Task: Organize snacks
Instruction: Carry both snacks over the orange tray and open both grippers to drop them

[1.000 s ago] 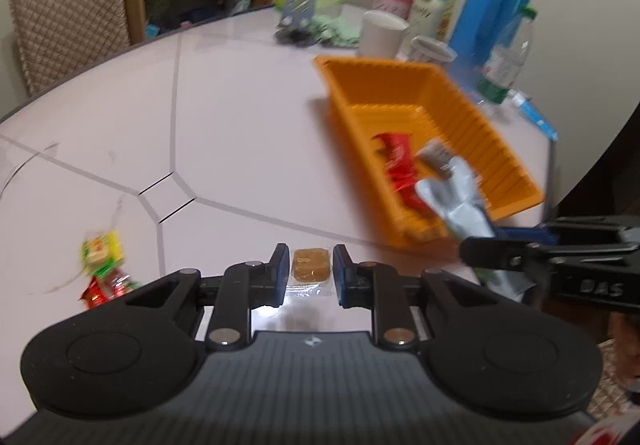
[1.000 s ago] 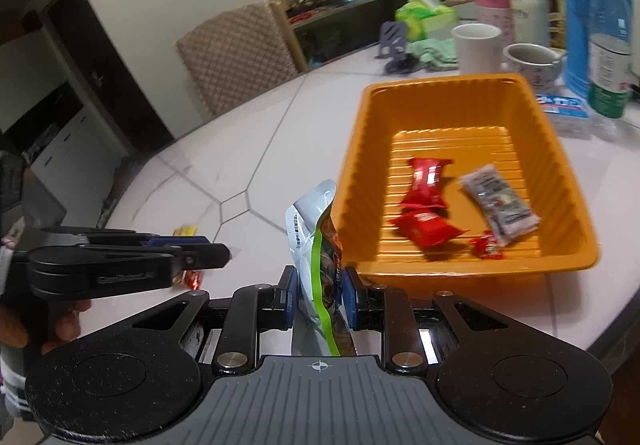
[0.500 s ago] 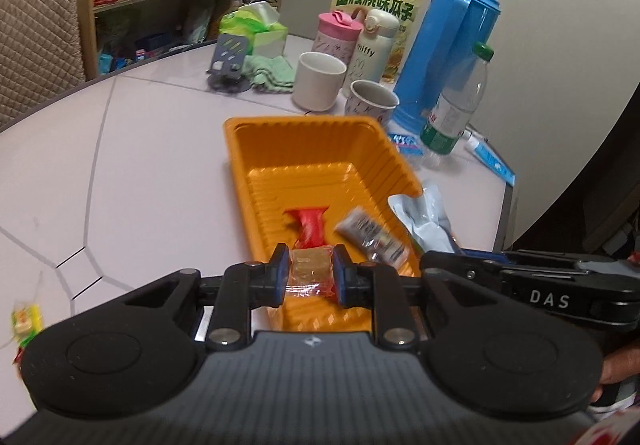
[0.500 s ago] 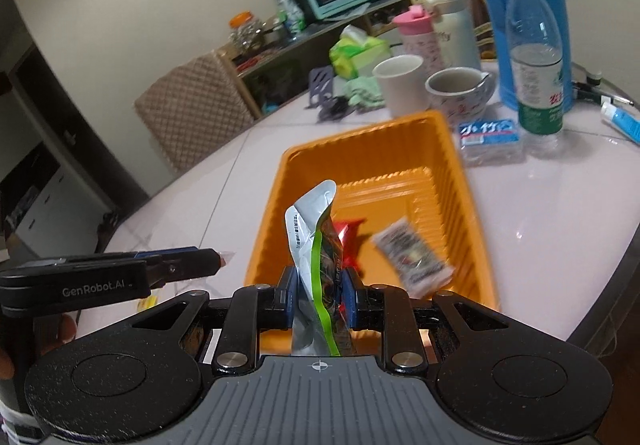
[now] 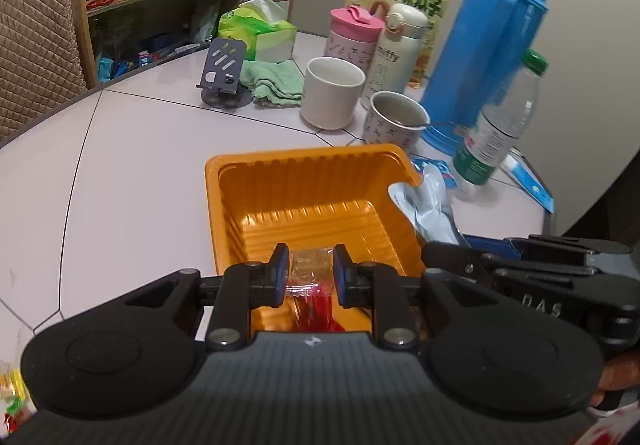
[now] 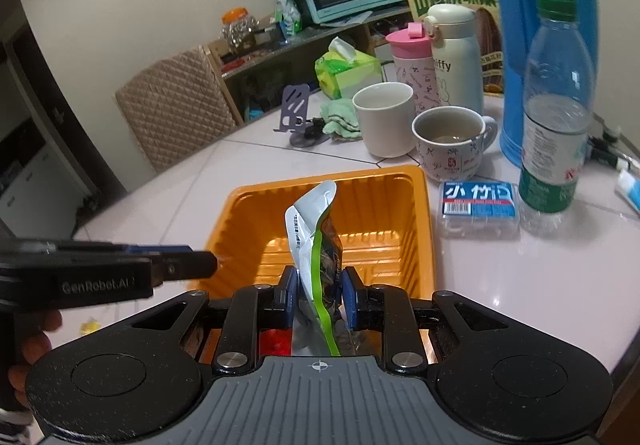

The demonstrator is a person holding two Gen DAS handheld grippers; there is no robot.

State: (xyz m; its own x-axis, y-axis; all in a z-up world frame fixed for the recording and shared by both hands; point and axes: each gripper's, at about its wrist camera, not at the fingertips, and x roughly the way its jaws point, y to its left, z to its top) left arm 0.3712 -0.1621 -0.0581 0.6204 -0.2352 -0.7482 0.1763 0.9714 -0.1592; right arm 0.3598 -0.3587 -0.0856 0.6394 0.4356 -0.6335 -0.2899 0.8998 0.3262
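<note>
An orange ribbed tray stands on the white table. My left gripper is shut on a small clear-wrapped brown candy and holds it above the tray's near end. A red snack packet lies in the tray below it. My right gripper is shut on a silver snack pouch with a green stripe, upright over the tray's near end. The pouch also shows in the left wrist view, at the tray's right rim. A red packet shows under the right gripper.
Behind the tray stand a white mug, a patterned cup, a pink bottle, a white flask, a blue thermos and a water bottle. A blue tissue pack lies right. Loose candies lie near left.
Both grippers have moved forward over the orange tray, each with its snack still held. The tray now fills the lower middle of both views.
</note>
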